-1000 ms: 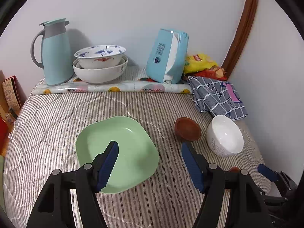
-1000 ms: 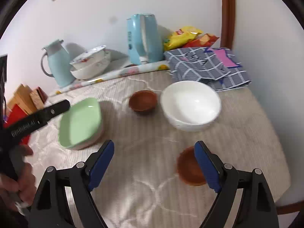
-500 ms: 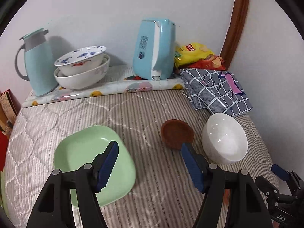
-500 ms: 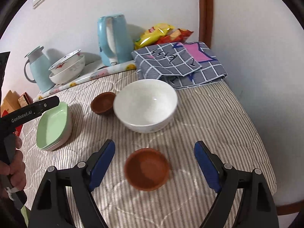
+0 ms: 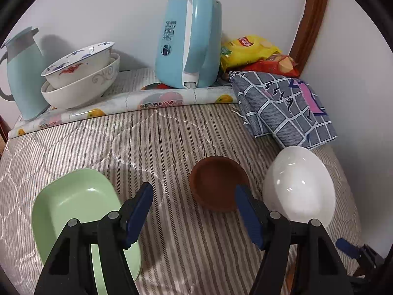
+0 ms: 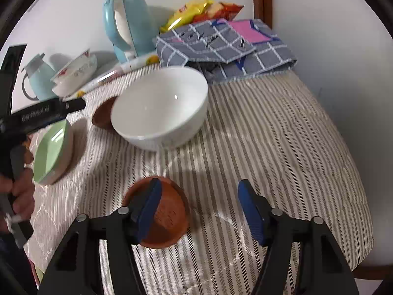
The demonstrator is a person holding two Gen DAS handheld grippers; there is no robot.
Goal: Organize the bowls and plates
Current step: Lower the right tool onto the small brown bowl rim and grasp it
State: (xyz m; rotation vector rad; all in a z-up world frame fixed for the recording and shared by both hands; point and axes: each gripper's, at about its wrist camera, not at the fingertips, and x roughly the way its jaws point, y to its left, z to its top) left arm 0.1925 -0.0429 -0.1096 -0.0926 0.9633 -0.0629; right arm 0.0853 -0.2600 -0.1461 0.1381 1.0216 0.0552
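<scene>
Two claws are held spread and empty over a striped cloth [image 6: 270,135]. Ahead of the left gripper [image 5: 194,211], a brown bowl [image 5: 216,182] is seen, flanked by a green plate [image 5: 73,209] and white bowl [image 5: 298,184]. A second brown bowl [image 6: 169,211] is partly covered by the left finger of the right gripper [image 6: 199,209].
</scene>
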